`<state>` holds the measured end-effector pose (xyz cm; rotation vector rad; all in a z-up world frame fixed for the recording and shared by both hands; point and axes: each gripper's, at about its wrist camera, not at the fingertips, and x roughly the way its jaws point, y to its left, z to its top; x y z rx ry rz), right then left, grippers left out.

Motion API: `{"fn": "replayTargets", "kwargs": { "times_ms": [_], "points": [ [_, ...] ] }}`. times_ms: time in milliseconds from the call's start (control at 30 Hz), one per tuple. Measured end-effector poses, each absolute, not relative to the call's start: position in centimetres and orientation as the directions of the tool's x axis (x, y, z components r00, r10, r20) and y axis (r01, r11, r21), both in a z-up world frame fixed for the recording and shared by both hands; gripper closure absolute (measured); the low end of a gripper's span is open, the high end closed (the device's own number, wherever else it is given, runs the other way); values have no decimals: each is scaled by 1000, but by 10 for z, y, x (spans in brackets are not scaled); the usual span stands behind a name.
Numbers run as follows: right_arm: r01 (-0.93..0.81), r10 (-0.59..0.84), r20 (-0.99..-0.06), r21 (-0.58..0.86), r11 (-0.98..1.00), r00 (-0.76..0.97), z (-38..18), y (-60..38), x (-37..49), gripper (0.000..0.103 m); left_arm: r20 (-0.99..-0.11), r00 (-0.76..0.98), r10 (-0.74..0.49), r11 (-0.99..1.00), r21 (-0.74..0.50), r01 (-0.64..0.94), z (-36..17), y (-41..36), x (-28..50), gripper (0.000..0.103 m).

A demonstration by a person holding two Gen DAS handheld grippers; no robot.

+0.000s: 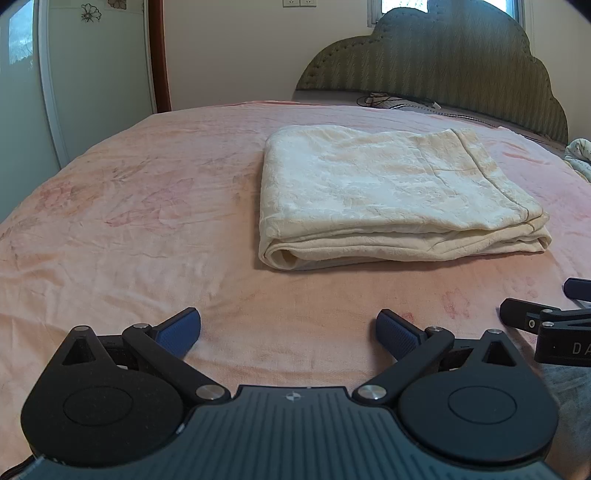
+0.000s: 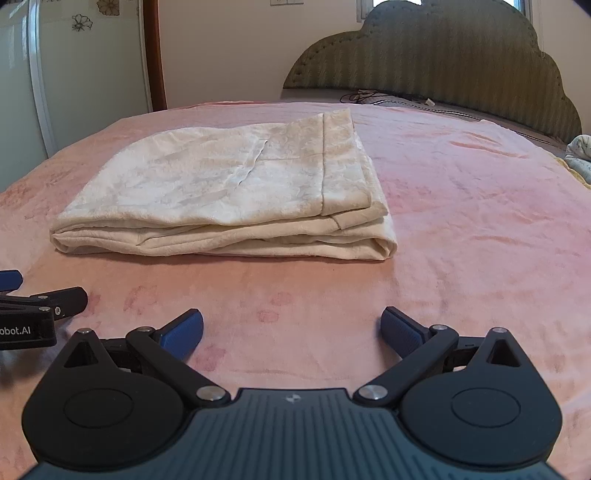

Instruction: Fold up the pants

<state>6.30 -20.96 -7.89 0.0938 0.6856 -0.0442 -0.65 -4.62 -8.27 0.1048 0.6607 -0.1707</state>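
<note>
Soft daylight is coming in from a window [image 1: 511, 7] at one o'clock, leaving the pink bedspread [image 1: 129, 221] evenly lit. Faint shadows are pooling under the folded cream pants [image 2: 221, 192]. Fisheye distortion is bending edges; corners are darkening.

We see a bed covered by a pink blanket [image 1: 129, 206] with a faint flower print. Behind it stands a scalloped, olive-green padded headboard [image 1: 443, 59] against a cream wall [image 1: 229, 48]. A pale wardrobe door [image 1: 99, 62] with flower stickers stands at left beside a brown wooden post [image 1: 159, 55]. Daylight enters through a window [image 1: 511, 9] above the headboard.
</note>
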Motion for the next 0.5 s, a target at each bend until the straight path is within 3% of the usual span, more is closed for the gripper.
{"fn": "replayTargets", "kwargs": {
  "times_ms": [500],
  "points": [
    [71, -3, -634, 82, 994, 773, -79, -210, 63, 0, -618, 776, -124, 981, 43, 191, -83, -46, -7, 0]
  ]
}}
